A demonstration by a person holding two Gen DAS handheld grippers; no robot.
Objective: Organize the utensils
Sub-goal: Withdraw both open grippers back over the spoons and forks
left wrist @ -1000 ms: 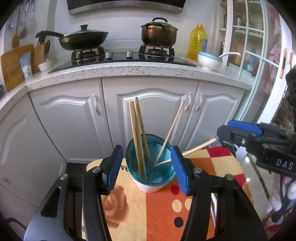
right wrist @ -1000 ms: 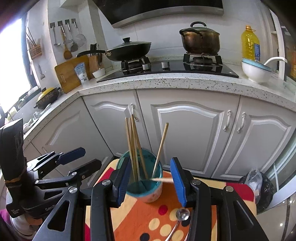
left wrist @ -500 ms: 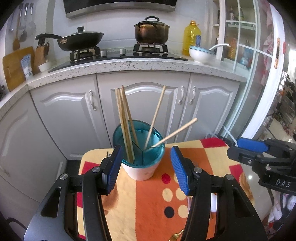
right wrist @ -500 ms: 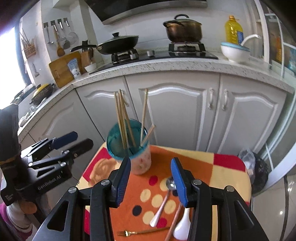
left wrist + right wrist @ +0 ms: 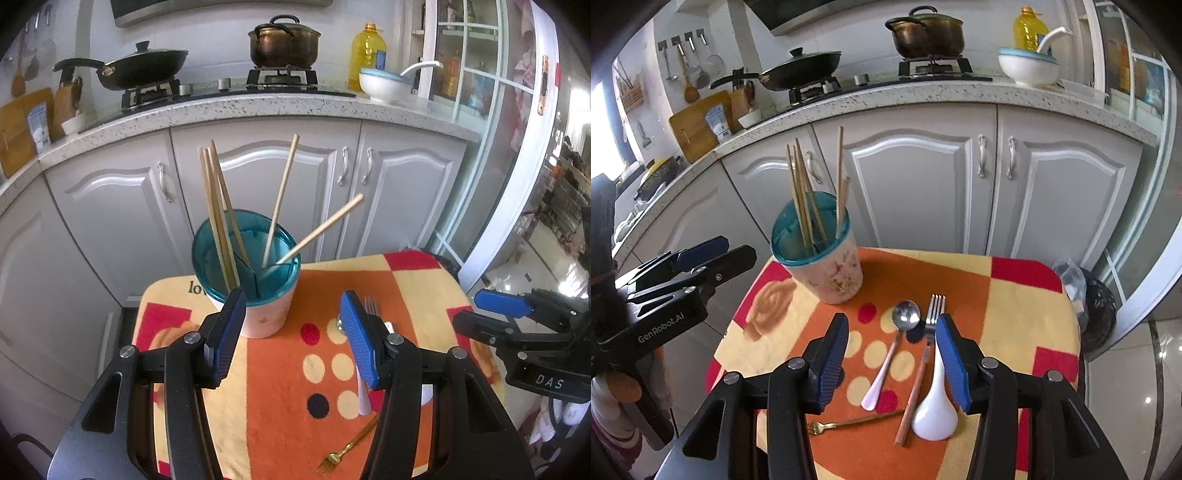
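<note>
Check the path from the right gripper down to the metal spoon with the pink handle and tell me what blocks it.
Nothing visible blocks it. The right gripper is open and empty above the cloth, and the metal spoon lies bare between its fingers. The silver fork and white spoon lie close on its right; the utensil holder stands clear beyond.

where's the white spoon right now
In the right wrist view the white spoon lies on the patterned cloth at lower right, beside the brown-handled fork.
</note>
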